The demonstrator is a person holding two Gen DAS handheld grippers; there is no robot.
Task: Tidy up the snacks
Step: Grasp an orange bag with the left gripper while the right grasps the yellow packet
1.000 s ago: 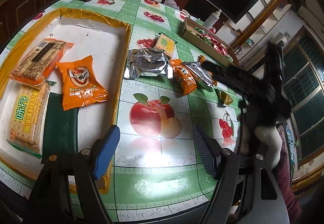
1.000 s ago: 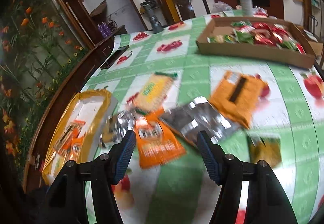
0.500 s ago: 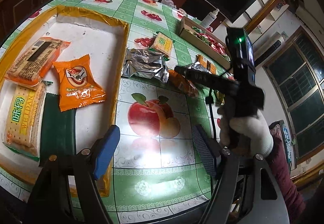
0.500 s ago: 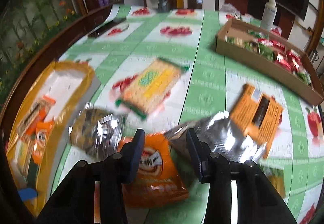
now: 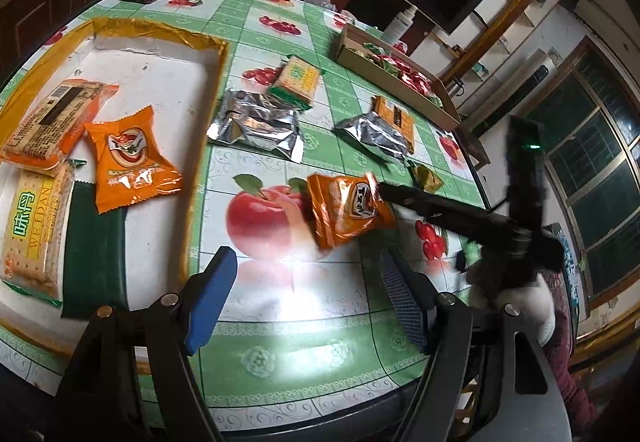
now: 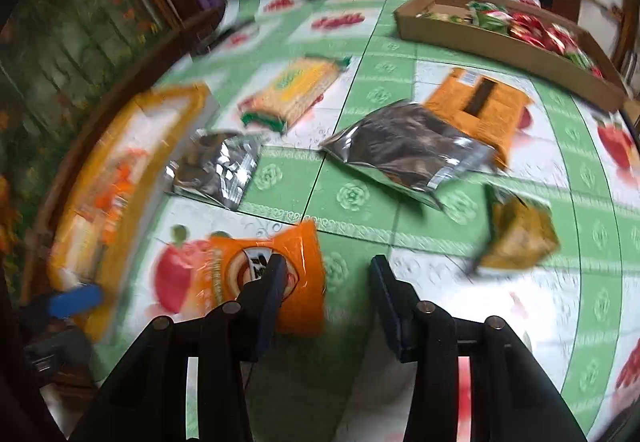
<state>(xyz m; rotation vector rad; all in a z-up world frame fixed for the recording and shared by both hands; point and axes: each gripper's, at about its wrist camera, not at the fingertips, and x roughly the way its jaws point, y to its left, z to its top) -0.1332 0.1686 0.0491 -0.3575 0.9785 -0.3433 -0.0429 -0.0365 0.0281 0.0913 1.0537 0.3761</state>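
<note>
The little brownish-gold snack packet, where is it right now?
In the right wrist view the brownish-gold packet lies on the table's right side, just below the silver bag and right of the right gripper.

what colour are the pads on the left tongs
Blue pads on black arms; the left wrist view shows them best.

Gold tray [image 6: 120, 146] contents blurred, orange packet [image 6: 264, 274] partly behind finger, grip unclear
</note>
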